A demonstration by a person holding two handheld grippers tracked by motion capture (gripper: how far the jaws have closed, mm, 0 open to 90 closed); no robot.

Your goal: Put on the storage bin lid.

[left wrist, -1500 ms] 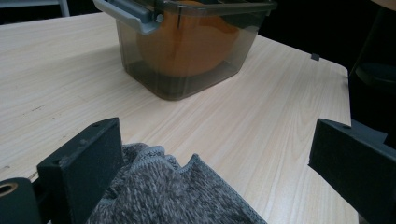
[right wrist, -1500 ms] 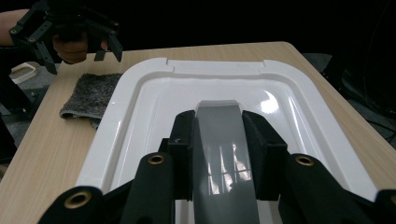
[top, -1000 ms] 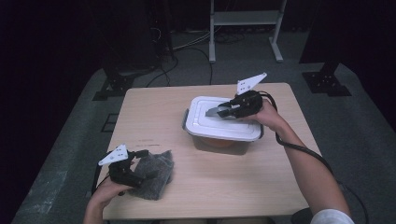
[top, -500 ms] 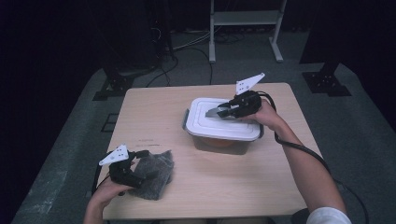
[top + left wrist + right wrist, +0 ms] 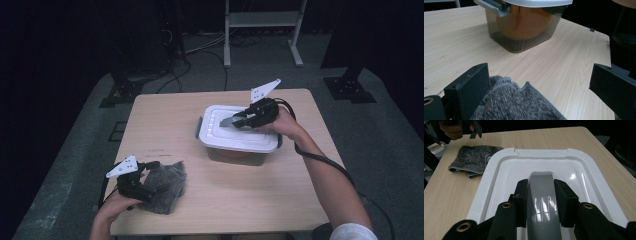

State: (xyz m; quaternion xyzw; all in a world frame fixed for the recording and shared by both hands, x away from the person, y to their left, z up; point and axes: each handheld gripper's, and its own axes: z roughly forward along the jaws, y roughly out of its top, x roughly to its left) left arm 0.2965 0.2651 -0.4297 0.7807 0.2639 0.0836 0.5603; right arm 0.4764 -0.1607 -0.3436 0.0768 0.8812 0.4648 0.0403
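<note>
Lid handle, grey, mid white lid of box at table centre: right gripper clamps it from both sides, jaws just eased slightly, pads touching, likely for lifting. Left gripper jaws spread wide over grey cloth at near-left corner, not pinching. Orange contents blurred behind tinted wall; latches hard to read.

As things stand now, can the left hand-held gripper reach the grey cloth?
Probably yes: the left hand-held gripper already has its open jaws around the grey cloth, and nothing blocks it.
</note>
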